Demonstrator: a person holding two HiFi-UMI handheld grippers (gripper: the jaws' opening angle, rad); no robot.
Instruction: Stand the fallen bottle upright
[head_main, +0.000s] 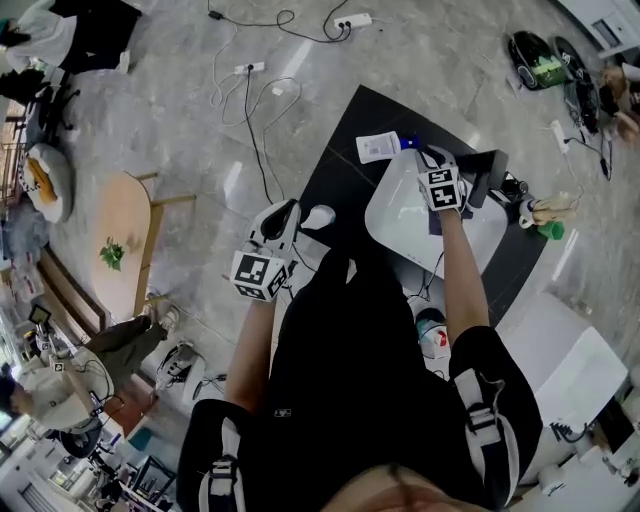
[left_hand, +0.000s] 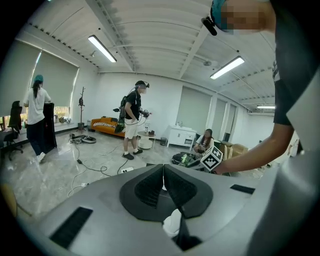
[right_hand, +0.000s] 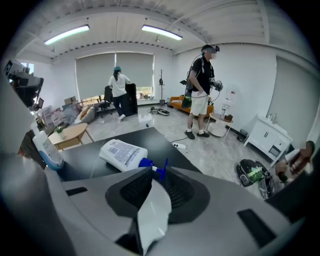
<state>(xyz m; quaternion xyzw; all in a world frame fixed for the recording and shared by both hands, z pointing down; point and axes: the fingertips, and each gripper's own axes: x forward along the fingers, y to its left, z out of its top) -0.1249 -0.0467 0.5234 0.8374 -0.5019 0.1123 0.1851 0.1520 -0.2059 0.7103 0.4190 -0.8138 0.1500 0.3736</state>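
- The fallen bottle (head_main: 377, 147) lies on its side on the black worktop (head_main: 340, 175), in the upper middle of the head view. Its white labelled body points to the left and its blue pump head to the right.
- The right claw (head_main: 426, 157) sits just right of and below that pump head in the head view, with its marker cube further down the frame.
- In the right gripper view the bottle (right_hand: 122, 152) lies just past the right claw (right_hand: 159, 172), up and to the left of the tips. The blue nozzle shows right at the tips.
- The right claw's jaws stand narrowly apart. We cannot tell whether the pads touch the nozzle.
- The left claw (head_main: 288, 212) is at centre left of the head view, off the edge of the worktop and well apart from the bottle.
- In the left gripper view the left claw (left_hand: 163, 172) has its pads pressed together with nothing between them, and it faces the open room.
- A clear bottle (right_hand: 47, 147) with a blue base stands upright at the left edge of the right gripper view.
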